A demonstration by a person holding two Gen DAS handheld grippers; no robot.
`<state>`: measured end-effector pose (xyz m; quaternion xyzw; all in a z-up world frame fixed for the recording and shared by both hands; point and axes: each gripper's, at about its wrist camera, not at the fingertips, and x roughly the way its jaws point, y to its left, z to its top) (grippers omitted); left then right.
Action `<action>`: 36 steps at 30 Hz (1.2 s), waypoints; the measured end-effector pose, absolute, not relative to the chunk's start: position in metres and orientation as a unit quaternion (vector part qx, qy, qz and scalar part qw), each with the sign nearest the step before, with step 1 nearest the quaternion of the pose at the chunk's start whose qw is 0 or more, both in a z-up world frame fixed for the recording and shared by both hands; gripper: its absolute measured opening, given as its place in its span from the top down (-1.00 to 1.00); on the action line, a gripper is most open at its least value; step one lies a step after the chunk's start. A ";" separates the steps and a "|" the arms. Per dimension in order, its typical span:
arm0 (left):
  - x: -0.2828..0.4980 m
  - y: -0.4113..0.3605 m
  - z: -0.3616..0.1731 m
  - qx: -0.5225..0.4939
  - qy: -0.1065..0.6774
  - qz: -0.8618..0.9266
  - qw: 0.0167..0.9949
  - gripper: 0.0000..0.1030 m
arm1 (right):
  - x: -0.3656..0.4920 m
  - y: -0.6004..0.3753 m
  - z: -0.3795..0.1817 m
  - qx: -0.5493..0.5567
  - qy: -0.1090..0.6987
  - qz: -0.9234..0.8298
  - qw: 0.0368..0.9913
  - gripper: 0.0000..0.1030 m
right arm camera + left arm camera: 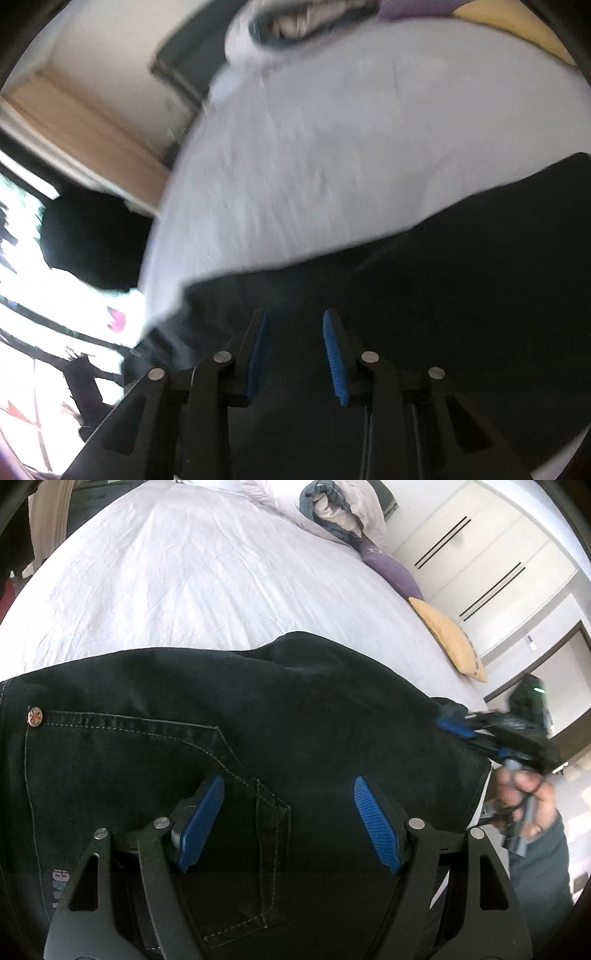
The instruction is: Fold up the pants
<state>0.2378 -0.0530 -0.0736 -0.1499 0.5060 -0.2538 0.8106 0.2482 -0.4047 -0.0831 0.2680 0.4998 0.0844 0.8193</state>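
Black jeans (229, 716) lie on the white bed sheet (177, 576), back pocket with white stitching and a metal rivet facing up. My left gripper (288, 794) is open, hovering just above the pocket area, holding nothing. My right gripper (456, 720) shows in the left wrist view at the jeans' right edge, blurred, with the person's hand behind it. In the right wrist view the right gripper (295, 325) is open above the dark jeans fabric (443, 277), with a gap between the blue pads; the view is blurred by motion.
A heap of grey and blue bedding (340, 509) lies at the far end of the bed. A purple cushion (391, 568) and a yellow cushion (450, 638) sit along the right edge. White wardrobe doors (491, 546) stand to the right. A bright window (44, 314) is at left.
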 end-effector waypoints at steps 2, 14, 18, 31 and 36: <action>0.238 -0.052 -0.075 -0.149 0.506 -0.255 0.811 -0.40 | 0.262 -0.416 -0.101 0.272 0.503 0.062 0.818 0.56; 0.236 -0.055 -0.077 -0.147 0.502 -0.248 0.816 -0.40 | 0.231 -0.428 -0.059 0.307 0.414 0.063 0.855 0.11; 0.227 -0.056 -0.077 -0.137 0.500 -0.252 0.817 -0.40 | 0.227 -0.394 -0.093 0.264 0.473 0.104 0.834 0.12; 0.232 0.007 -0.048 -0.186 0.460 -0.212 0.842 -0.41 | 0.171 -0.443 -0.066 0.323 0.413 -0.036 0.851 0.69; 0.264 0.013 -0.056 -0.172 0.477 -0.163 0.846 -0.41 | 0.225 -0.257 -0.076 0.258 0.473 0.238 0.808 0.53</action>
